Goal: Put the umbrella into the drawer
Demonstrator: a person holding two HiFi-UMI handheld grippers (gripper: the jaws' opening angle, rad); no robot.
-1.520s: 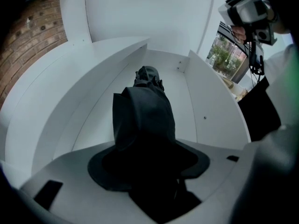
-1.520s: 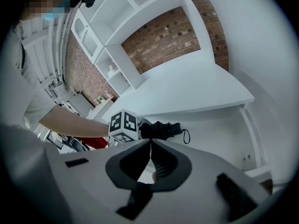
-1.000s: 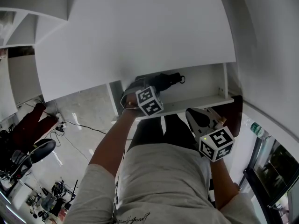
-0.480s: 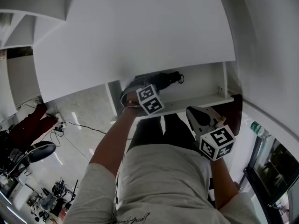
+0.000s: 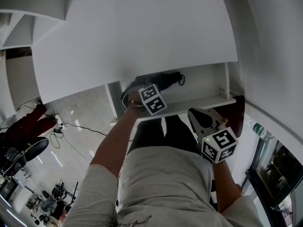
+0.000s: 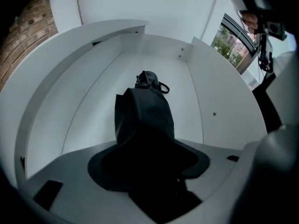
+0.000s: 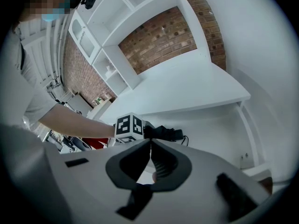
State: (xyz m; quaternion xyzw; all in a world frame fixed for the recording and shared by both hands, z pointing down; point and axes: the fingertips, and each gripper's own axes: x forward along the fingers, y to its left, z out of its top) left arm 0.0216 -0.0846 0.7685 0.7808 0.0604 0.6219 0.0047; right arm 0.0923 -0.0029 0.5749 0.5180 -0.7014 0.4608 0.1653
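Umbrella clamped in left gripper jaws, handle end pointing steeply down into open drawer, likely so it clears the walls. Right gripper, at 4 o'clock from left gripper in head view, has jaws together and empty, parked clear.

Open drawer, middle taken
The umbrella in your left tool fills the drawer's middle; bare bottom lies free along both drawer walls, and the counter overhangs the drawer's back, blocking entry there from above.
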